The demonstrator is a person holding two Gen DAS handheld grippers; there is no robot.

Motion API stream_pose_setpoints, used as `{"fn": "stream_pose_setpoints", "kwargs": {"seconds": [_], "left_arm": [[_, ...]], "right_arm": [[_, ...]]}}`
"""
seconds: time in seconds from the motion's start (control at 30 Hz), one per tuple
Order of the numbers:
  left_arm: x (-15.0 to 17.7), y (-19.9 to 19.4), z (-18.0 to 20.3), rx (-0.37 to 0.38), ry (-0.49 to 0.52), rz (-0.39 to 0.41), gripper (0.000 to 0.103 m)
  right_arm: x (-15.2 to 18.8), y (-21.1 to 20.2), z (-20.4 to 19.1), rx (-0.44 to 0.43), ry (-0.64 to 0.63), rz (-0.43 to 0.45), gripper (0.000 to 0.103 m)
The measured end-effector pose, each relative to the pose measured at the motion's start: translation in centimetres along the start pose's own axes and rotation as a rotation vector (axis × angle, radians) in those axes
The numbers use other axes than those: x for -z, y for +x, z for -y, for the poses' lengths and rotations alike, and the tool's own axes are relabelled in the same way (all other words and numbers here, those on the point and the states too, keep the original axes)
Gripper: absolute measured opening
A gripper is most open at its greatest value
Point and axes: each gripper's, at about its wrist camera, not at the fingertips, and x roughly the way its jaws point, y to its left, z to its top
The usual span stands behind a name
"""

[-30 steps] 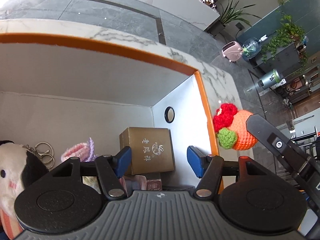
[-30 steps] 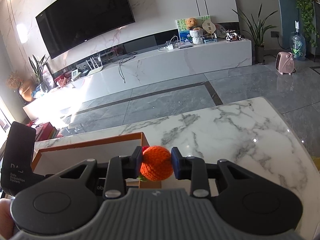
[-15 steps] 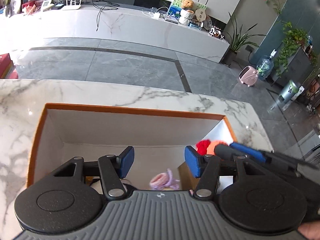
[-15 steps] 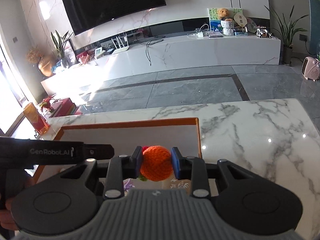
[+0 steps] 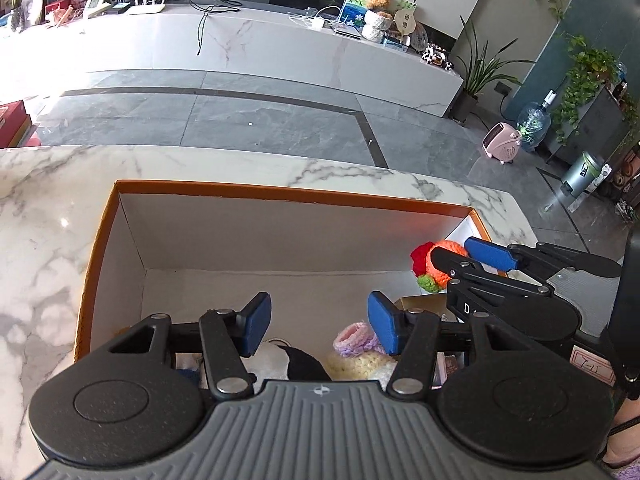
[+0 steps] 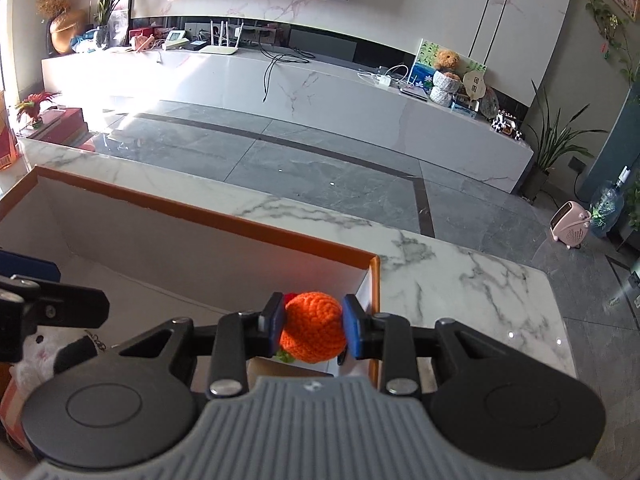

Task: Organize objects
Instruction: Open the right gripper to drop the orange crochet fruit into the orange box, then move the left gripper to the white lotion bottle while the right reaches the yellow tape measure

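Note:
An orange crocheted toy [image 6: 312, 340] with red and green trim [image 5: 420, 258] is pinched between the blue pads of my right gripper [image 6: 314, 326], which is shut on it. The toy hangs inside the right end of the orange-rimmed white box [image 5: 280, 192], just above its contents. In the left wrist view my right gripper [image 5: 452, 249] comes in from the right. My left gripper [image 5: 318, 324] hovers over the near part of the box, open, with nothing between its pads. It shows at the left edge of the right wrist view [image 6: 48, 304].
Inside the box lie a black-and-white plush [image 5: 300, 364], a pink and purple crocheted piece [image 5: 354, 338] and a small brown carton [image 5: 420, 304]. The box sits on a marble table [image 6: 460, 280] whose far edge drops to a grey tiled floor.
My left gripper has drawn up and back out of the box, so the whole rim now shows. My right gripper has carried the toy leftward to the box's right end.

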Motion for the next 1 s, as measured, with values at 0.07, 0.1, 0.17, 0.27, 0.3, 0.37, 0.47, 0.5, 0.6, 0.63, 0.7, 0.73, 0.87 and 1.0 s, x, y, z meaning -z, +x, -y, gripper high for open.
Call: {"fn": "stream_pose_setpoints", "kwargs": {"seconds": [0.07, 0.1, 0.17, 0.27, 0.3, 0.37, 0.47, 0.5, 0.6, 0.63, 0.7, 0.73, 0.87, 1.0], "left_arm": [[0.1, -0.3, -0.1, -0.004, 0.004, 0.004, 0.064], [0.2, -0.4, -0.1, -0.006, 0.007, 0.006, 0.064], [0.3, -0.7, -0.2, -0.008, 0.011, 0.011, 0.064], [0.6, -1.6, -0.2, -0.011, 0.023, 0.023, 0.064], [0.7, -1.9, -0.2, -0.014, 0.028, 0.029, 0.064], [1.0, -2.9, -0.1, -0.017, 0.043, 0.044, 0.064], [1.7, -4.5, 0.1, -0.022, 0.073, 0.067, 0.064], [2.0, -5.1, 0.1, -0.023, 0.083, 0.074, 0.064], [3.1, -7.2, 0.3, -0.026, 0.116, 0.102, 0.064], [3.6, -8.0, 0.3, -0.026, 0.123, 0.113, 0.064], [4.5, -9.6, 0.3, -0.020, 0.135, 0.131, 0.064], [5.1, -10.3, 0.2, -0.017, 0.137, 0.136, 0.064], [7.3, -12.2, -0.6, -0.024, 0.131, 0.131, 0.064], [9.9, -13.2, -1.8, -0.043, 0.103, 0.112, 0.064]], "right_arm": [[0.1, -0.1, 0.0, 0.001, -0.005, 0.006, 0.033], [0.1, -0.1, 0.1, 0.006, -0.004, 0.009, 0.034], [0.1, -0.3, 0.4, 0.002, 0.010, 0.010, 0.036], [0.0, -0.8, 0.6, -0.008, 0.037, 0.005, 0.035], [0.0, -1.0, 0.7, -0.011, 0.045, 0.006, 0.035], [0.3, -1.8, 1.0, -0.020, 0.064, 0.009, 0.035], [1.0, -3.7, 1.3, -0.035, 0.089, 0.021, 0.036], [1.3, -4.6, 1.2, -0.040, 0.096, 0.027, 0.036], [2.4, -7.3, 1.2, -0.075, 0.126, 0.051, 0.036], [2.8, -8.3, 1.0, -0.086, 0.137, 0.061, 0.036], [3.7, -10.3, 0.8, -0.111, 0.156, 0.087, 0.036], [4.1, -11.3, 0.5, -0.124, 0.161, 0.099, 0.036], [6.2, -14.8, -0.8, -0.182, 0.177, 0.153, 0.040], [8.7, -17.0, -2.2, -0.225, 0.193, 0.165, 0.040]]}}
